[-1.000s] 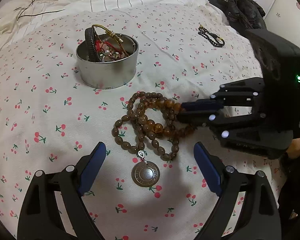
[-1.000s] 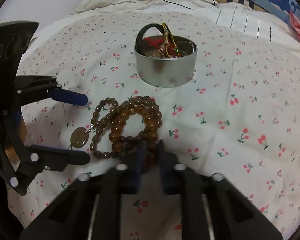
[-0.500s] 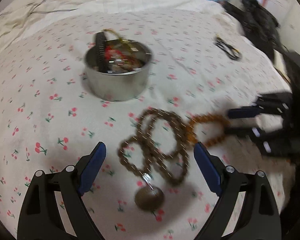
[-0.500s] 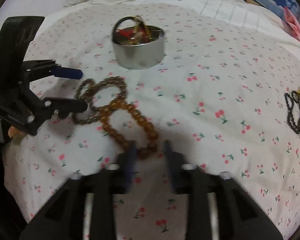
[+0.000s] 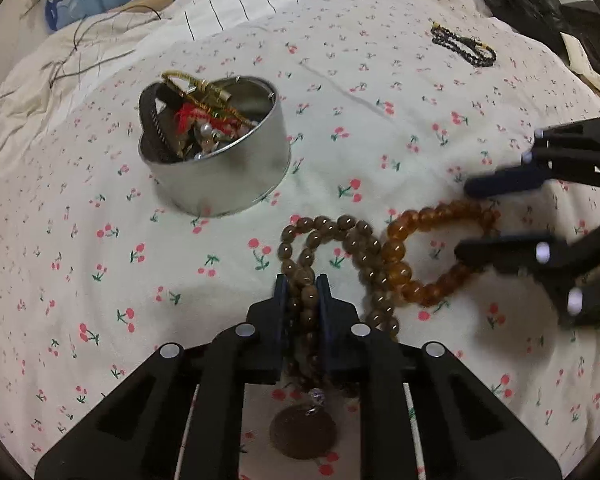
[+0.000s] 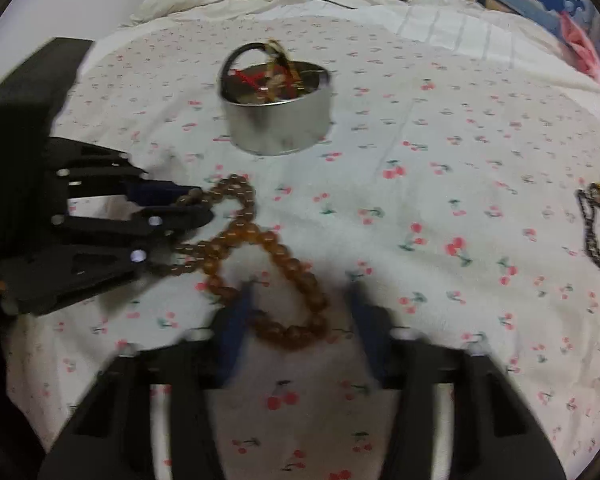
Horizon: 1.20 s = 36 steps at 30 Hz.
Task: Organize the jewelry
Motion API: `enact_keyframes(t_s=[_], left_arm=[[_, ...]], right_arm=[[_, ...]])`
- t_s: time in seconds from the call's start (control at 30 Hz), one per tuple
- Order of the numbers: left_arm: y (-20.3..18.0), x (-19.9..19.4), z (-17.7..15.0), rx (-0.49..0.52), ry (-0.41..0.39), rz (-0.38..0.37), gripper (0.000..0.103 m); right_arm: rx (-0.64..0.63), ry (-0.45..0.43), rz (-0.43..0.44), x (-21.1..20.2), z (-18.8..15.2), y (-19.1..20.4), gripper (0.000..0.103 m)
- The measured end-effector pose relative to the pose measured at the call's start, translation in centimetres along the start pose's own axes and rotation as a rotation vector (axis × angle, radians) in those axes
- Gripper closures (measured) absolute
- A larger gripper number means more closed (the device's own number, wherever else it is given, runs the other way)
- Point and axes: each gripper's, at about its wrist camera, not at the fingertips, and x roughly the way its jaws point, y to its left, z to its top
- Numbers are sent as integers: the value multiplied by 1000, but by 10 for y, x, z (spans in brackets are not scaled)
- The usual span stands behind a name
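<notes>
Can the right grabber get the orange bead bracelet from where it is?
Probably yes. The right gripper has its jaws open on either side of the amber bracelet, nothing between. One snag: its far end lies tangled against the brown necklace that the left gripper holds.

Both wrist views look closely across the bed, sharing the tin [image 5: 220,168].

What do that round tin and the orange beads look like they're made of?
The tin looks like bare metal: silvery, brushed, faintly reflective. The orange beads look like amber, resin or glass: translucent, glossy, with bright highlights; which one can't be told.
</notes>
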Motion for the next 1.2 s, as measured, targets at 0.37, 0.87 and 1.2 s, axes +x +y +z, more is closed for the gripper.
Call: enact_keyframes(t_s=[0.37, 0.87, 1.2], left_arm=[[71, -26, -18, -150, -37, 76, 89], [80, -20, -20, -236, -15, -8, 45], [73, -3, -22, -211, -15, 12, 41]], right_arm=[[71, -63, -33, -8, 7, -10, 66], [-16, -85, -72, -12, 10, 6, 90], [-88, -36, -158, 15, 5, 22, 67]])
